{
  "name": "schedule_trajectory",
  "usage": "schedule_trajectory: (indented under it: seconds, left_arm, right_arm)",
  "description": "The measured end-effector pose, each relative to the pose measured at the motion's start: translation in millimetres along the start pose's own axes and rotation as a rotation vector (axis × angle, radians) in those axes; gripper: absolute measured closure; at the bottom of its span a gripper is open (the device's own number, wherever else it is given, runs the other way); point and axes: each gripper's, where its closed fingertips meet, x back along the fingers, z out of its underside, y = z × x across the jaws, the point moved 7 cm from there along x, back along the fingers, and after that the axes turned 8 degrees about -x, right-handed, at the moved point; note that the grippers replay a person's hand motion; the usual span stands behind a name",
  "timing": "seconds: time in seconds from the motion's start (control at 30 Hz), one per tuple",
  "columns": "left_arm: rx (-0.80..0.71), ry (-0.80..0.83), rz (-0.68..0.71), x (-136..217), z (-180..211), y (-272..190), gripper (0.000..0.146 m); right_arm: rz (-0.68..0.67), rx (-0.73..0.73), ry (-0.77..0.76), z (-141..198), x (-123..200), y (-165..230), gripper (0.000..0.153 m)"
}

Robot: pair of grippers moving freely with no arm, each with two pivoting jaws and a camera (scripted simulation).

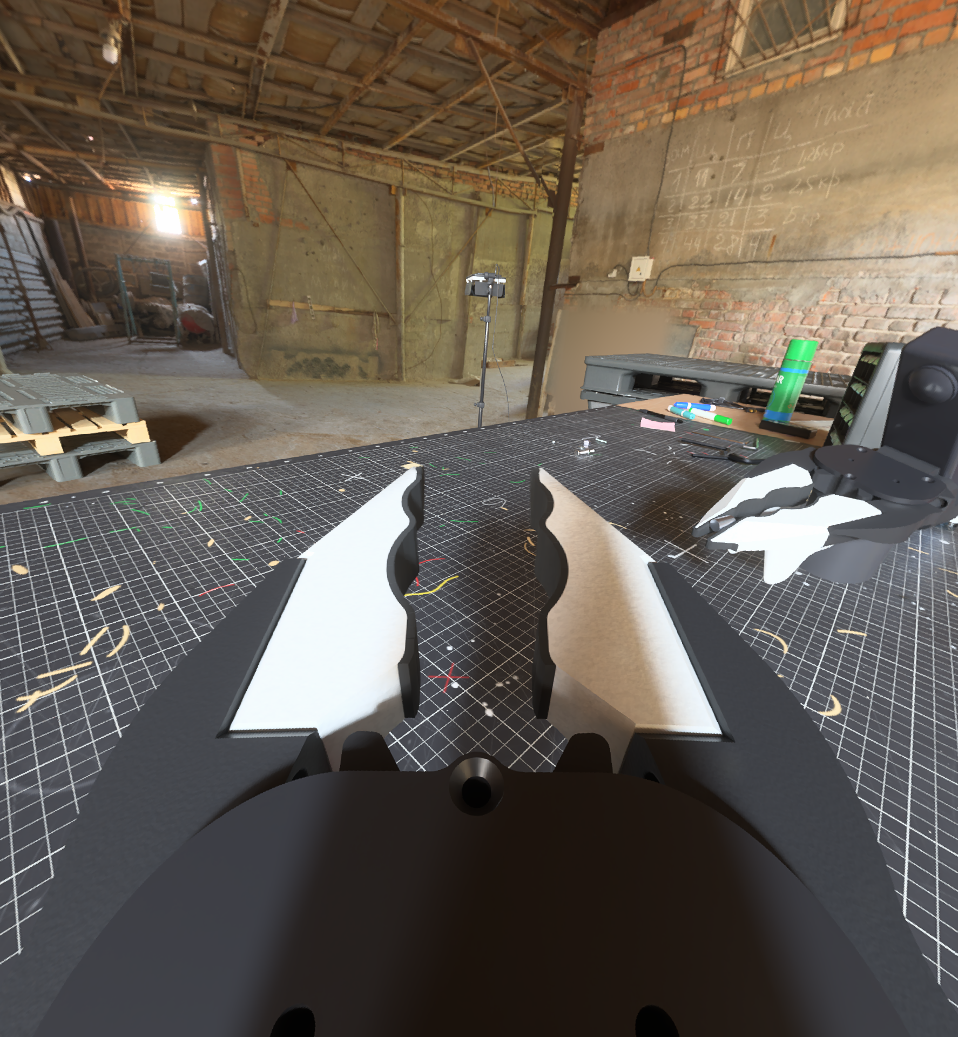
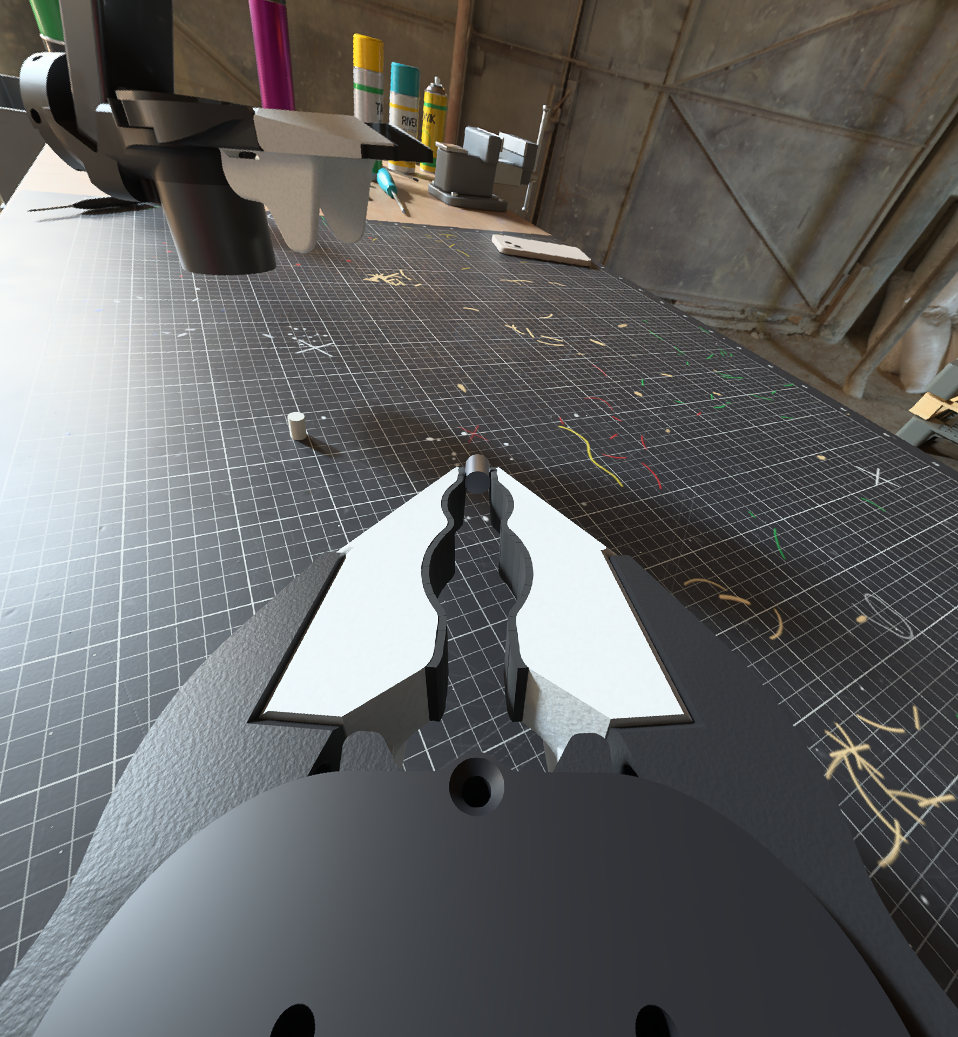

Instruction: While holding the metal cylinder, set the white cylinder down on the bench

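In the right wrist view, the small white cylinder stands upright on the dark grid mat of the bench, apart from both grippers and left of my right gripper's tips. My right gripper is shut on the short grey metal cylinder at its fingertips, a little above the mat. My left gripper is open and empty above the mat; the white cylinder does not show in its view. The left wrist view shows the right gripper at the right, with the metal cylinder between its tips. The left gripper also shows far back left.
Spray cans, a grey vise, a screwdriver and a pale flat slab sit at the bench's far end. In the left wrist view a green can, markers and loose screws lie far right.
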Motion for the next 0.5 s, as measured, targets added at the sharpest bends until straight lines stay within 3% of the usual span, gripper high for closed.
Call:
schedule_trajectory:
  seconds: [0.17, 0.5]
  left_arm:
    - [0.005, -0.03, -0.018, 5.4, -2.4, 5.2, 0.144]
    - [-0.141, 0.091, -0.099, 6.2, -2.1, 8.6, 0.146]
  right_arm:
    - [0.0, -0.004, -0.003, 1.5, -0.9, -1.1, 0.145]
    - [0.021, -0.005, -0.012, 2.6, 0.2, -5.6, 0.145]
